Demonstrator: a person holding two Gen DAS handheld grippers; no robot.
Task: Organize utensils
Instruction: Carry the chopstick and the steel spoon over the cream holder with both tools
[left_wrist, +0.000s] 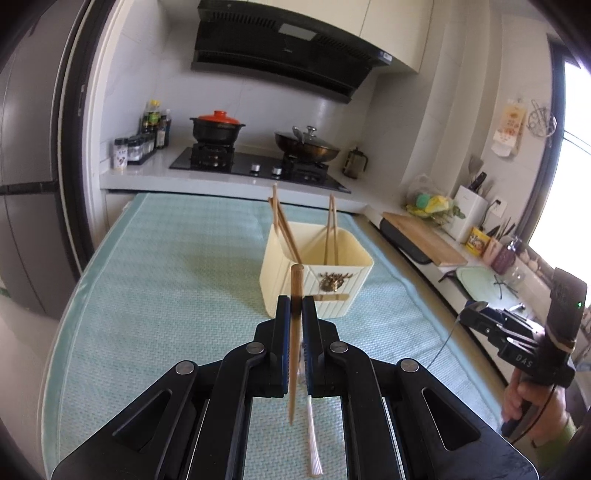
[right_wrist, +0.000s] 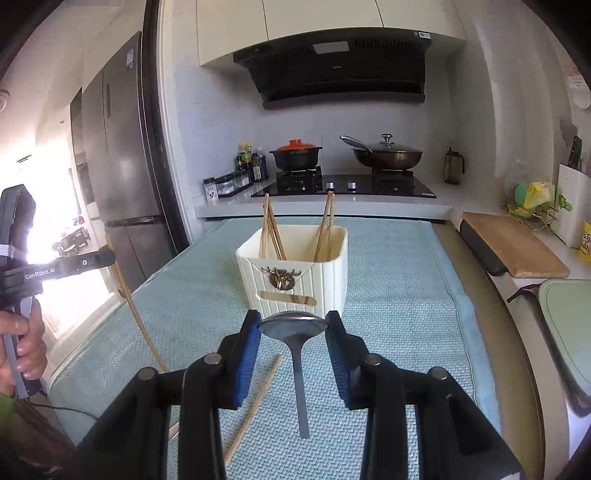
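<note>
My left gripper (left_wrist: 295, 301) is shut on a wooden chopstick (left_wrist: 294, 354), held upright above the green mat (left_wrist: 166, 280). A cream utensil holder (left_wrist: 343, 291) stands just beyond it, with several chopsticks (left_wrist: 284, 229) leaning inside. In the right wrist view my right gripper (right_wrist: 293, 325) grips a metal spoon (right_wrist: 295, 326) by its bowl between the blue pads (right_wrist: 246, 347), the handle hanging down. The holder (right_wrist: 325, 280) is straight ahead of it. The left gripper (right_wrist: 105, 257) and its chopstick (right_wrist: 136, 317) show at the left. One loose chopstick (right_wrist: 255, 406) lies on the mat.
A pale utensil (left_wrist: 313, 439) lies on the mat under my left gripper. Behind the mat is a stove (right_wrist: 343, 188) with a red-lidded pot (right_wrist: 296, 153) and a wok (right_wrist: 388, 155). A cutting board (right_wrist: 513, 243) sits on the right counter, a fridge (right_wrist: 122, 147) stands at the left.
</note>
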